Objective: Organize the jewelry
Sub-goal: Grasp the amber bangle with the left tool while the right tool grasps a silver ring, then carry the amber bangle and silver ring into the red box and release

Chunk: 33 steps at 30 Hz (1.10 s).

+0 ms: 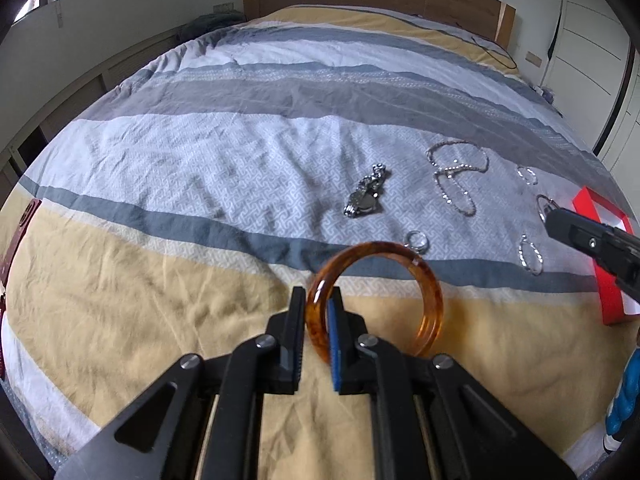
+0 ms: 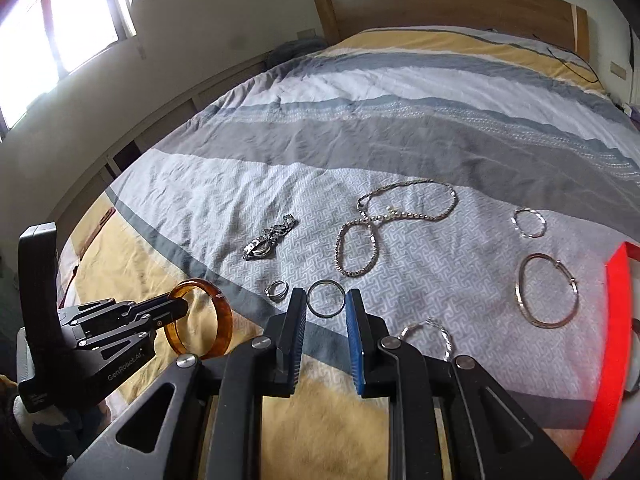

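1. Left gripper (image 1: 316, 312): fingers clamped on the rim of an amber bangle (image 1: 376, 300), held upright above the bed (image 1: 160, 152).
2. Right gripper (image 2: 326, 312): fingers close together on either side of a thin silver ring (image 2: 326, 298); contact appears made at both edges.
3. Watch (image 2: 268, 240): lying on the white-patterned stripe of the bedcover.
4. Necklace (image 2: 384, 224): looped chain beside the watch.
5. Large hoop (image 2: 546, 290) and small hoop (image 2: 528, 222): near the red box (image 2: 612, 340).
6. Small silver ring (image 2: 277, 290): just beside the right gripper's black finger.
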{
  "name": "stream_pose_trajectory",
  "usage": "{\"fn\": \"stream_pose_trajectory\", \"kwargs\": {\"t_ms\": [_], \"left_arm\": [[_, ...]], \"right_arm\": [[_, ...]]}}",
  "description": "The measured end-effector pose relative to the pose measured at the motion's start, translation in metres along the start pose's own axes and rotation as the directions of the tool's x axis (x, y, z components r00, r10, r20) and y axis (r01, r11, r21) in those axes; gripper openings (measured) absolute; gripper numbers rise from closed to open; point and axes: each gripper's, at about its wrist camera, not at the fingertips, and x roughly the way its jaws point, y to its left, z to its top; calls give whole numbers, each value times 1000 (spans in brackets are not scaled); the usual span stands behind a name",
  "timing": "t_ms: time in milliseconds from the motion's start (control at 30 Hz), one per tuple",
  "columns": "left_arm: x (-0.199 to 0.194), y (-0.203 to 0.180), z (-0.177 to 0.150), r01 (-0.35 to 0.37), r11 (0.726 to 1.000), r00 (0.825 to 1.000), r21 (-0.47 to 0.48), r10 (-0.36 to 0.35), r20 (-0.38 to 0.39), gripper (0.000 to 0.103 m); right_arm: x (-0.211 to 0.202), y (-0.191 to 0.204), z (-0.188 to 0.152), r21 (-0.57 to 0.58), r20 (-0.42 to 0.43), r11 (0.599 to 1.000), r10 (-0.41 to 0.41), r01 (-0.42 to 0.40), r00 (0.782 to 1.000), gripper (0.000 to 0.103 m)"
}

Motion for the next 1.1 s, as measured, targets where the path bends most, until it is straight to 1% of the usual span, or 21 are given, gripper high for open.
{"fn": "stream_pose_trajectory", "kwargs": {"t_ms": [167,333,467,600,700,867,967,1100], "left_arm": [[-36,-19,-1,12,999,999,32,-13,36,9],[-65,-58,3,47,995,996,92,-54,70,9],[-79,-102,7,96,985,991,141,-108,80,9],[-86,-160,11,159,967,981,201,-177,76,9],[-85,-201,15,212,949,971,231,-232,62,9],[-71,-266,25,271,924,957,270,-289,28,10],[-52,-305,37,289,911,953,294,-303,3,10],[-22,-348,56,262,904,961,338,-275,-12,10]], "right_arm": [[-53,-13,-9,27,48,999,-35,34,998,20],[-104,-42,-24,72,90,994,-88,82,992,20],[-142,-71,-37,111,118,985,-144,131,983,20],[-176,-111,-50,150,128,971,-207,187,970,20],[-195,-141,-58,177,126,958,-249,226,960,20],[-211,-188,-65,197,105,939,-306,282,946,20],[-210,-217,-63,209,97,932,-322,297,942,20],[-190,-253,-49,210,71,927,-332,311,940,20]]}}
